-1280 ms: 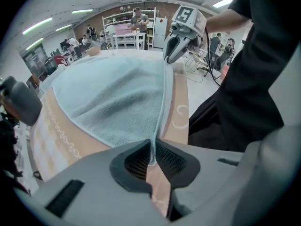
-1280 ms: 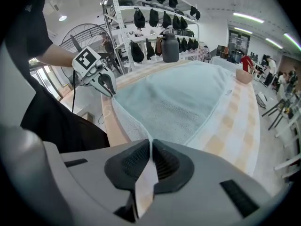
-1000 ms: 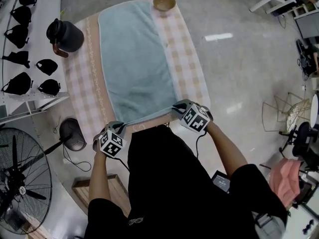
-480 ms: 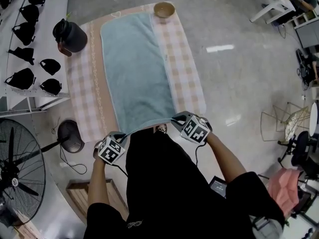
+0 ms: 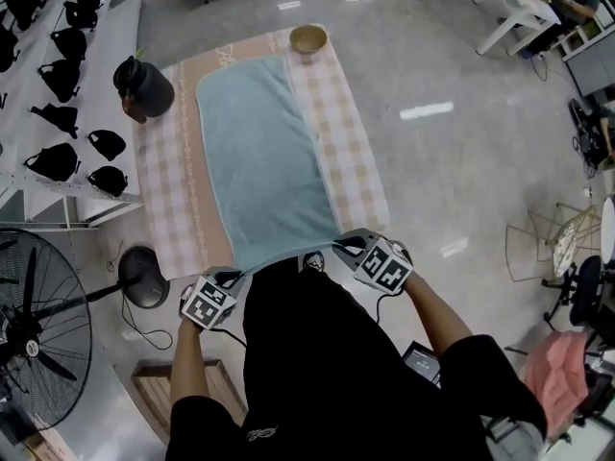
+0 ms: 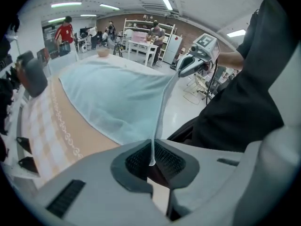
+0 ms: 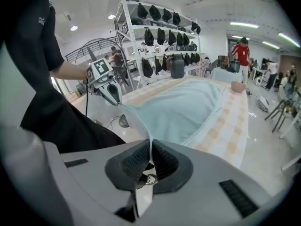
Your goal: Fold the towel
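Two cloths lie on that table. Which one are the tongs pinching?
The teal towel on top: the left tongs and right tongs each pinch a near corner. The checked tablecloth beneath is untouched.

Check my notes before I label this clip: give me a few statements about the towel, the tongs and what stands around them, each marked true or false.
1. The left tongs and the right tongs are both shut on the towel's near edge. True.
2. The towel is folded in half. False: it lies spread flat along the checked cloth, with only its near edge lifted.
3. A bowl stands at the cloth's far end. True.
4. The black jug stands on the towel. False: it stands on the checked cloth, apart from the towel.
5. A fan stands on the floor at the person's left. True.
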